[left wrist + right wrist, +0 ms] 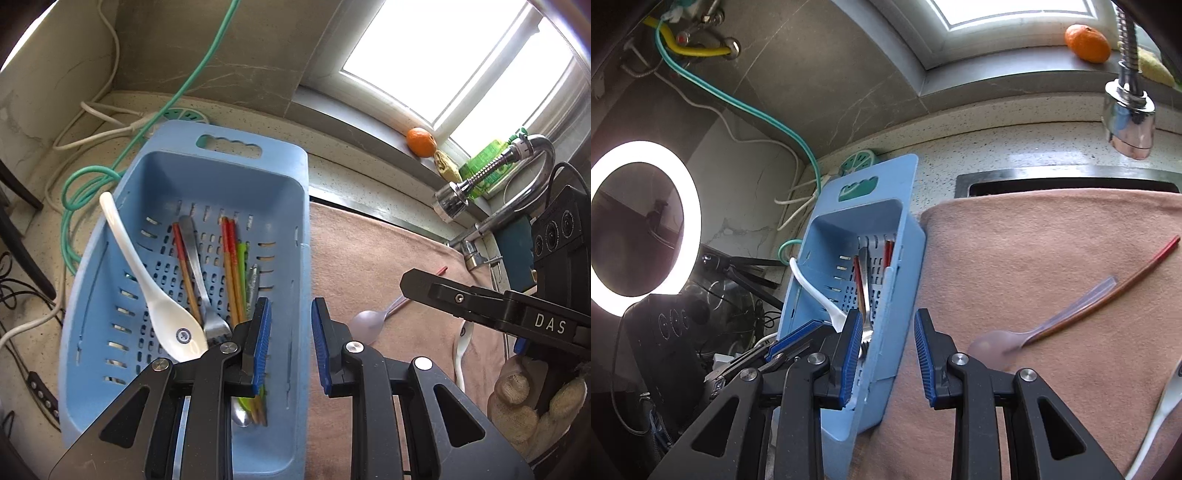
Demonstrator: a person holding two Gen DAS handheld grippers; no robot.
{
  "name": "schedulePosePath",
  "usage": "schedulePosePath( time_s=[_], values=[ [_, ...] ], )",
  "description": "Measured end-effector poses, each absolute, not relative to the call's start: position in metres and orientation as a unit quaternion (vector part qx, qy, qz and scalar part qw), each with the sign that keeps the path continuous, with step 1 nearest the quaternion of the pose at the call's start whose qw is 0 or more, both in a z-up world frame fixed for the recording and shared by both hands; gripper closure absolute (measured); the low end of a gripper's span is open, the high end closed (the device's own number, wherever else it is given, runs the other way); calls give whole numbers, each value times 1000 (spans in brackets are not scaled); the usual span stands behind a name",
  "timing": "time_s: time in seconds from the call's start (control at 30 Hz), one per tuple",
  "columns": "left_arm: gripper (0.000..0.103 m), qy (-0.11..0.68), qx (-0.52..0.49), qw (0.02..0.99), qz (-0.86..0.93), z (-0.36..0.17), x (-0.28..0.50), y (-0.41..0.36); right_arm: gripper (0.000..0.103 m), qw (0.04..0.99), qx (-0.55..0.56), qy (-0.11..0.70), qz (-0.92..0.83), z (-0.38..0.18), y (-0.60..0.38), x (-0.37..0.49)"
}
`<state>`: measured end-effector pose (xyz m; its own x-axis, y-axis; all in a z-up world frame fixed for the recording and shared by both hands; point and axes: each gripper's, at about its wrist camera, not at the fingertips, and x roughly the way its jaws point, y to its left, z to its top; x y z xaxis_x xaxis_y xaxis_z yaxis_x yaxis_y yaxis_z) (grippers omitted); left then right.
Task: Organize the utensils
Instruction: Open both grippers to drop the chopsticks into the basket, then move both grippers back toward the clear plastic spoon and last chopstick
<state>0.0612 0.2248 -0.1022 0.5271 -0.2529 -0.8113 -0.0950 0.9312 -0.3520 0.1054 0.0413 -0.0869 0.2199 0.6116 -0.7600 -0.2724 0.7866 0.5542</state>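
Observation:
A blue slotted basket (288,177) (905,192) holds a white ceramic spoon (147,280), a metal fork (201,280), several red-tipped chopsticks (231,269) and a green utensil (242,266). My left gripper (290,343) is open and empty above the basket's right wall. My right gripper (886,354) is open and empty over the basket's near right edge. On the pink towel (1034,240) lie a translucent purple spoon (1015,338) (367,323), a red-tipped chopstick (1115,290) and a white spoon (1160,410) (461,354).
A faucet head (1128,122) (452,197) hangs over the towel-covered sink. An orange (1087,42) (421,142) sits on the window sill. Green hose (92,184) and white cables (92,133) lie left of the basket. A ring light (639,229) stands at far left.

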Motion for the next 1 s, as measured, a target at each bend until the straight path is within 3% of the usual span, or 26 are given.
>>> schedulePosePath(
  time_s=[0.1, 0.27, 0.53, 1.0],
  values=[
    [82, 485, -173, 855, -58, -102, 65, 211, 77, 767, 162, 559, 271, -91, 16, 109],
    [82, 487, -165, 854, -82, -102, 69, 186, 62, 761, 151, 584, 240, -109, -20, 112],
    [82, 504, -139, 844, -117, -111, 72, 141, 62, 742, 169, 617, 201, -141, -76, 97],
    [82, 533, -96, 829, -137, -129, 69, 96, 61, 812, 158, 544, 140, -117, -174, 53]
  ],
)
